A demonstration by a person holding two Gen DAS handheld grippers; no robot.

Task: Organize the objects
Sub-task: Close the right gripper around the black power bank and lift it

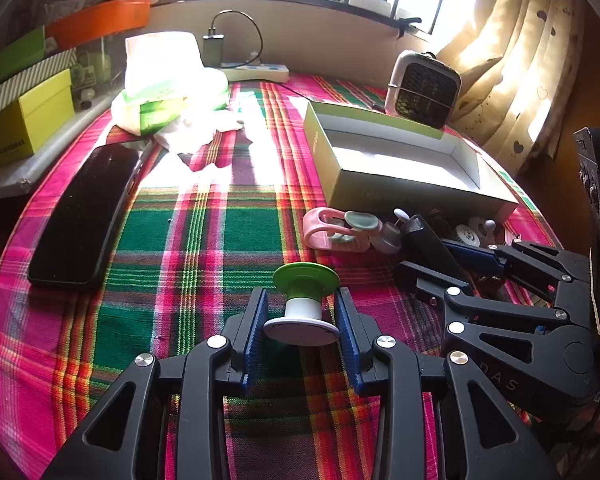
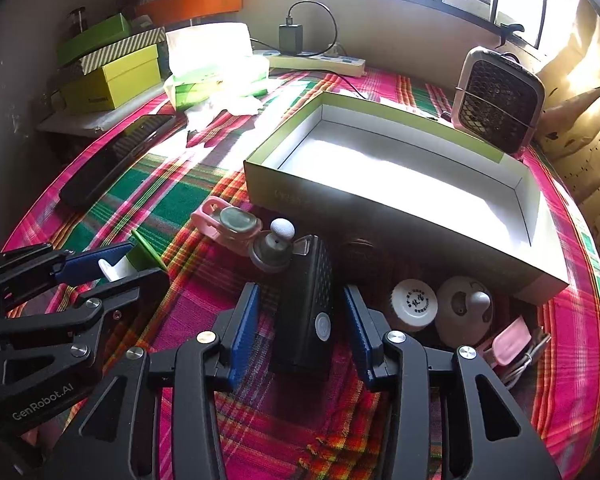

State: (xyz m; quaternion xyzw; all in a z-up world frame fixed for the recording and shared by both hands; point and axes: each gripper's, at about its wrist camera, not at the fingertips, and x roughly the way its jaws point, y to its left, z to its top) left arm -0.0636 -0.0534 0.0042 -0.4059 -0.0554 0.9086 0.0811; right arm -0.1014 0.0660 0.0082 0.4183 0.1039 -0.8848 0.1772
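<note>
My left gripper (image 1: pixel 302 296) is shut on a spool-shaped piece (image 1: pixel 302 304) with a green top and white base, held just above the plaid cloth. In the right wrist view this left gripper (image 2: pixel 118 270) shows at the left edge with the white piece between its pads. My right gripper (image 2: pixel 301 288) is open around a black ribbed device (image 2: pixel 308 308) that lies on the cloth, with a gap at each blue pad. An open olive box (image 2: pixel 340 204) with a white inside stands just beyond it. The right gripper (image 1: pixel 432 256) also shows in the left wrist view.
Small items lie along the box front: a pink clip (image 2: pixel 228 220), a grey knob with a white ball (image 2: pixel 272 248), a white cap (image 2: pixel 414 304), a round white piece (image 2: pixel 464 308). A black phone (image 1: pixel 84 216) lies left; a small fan (image 1: pixel 422 88) and a tissue pack (image 1: pixel 172 92) stand behind.
</note>
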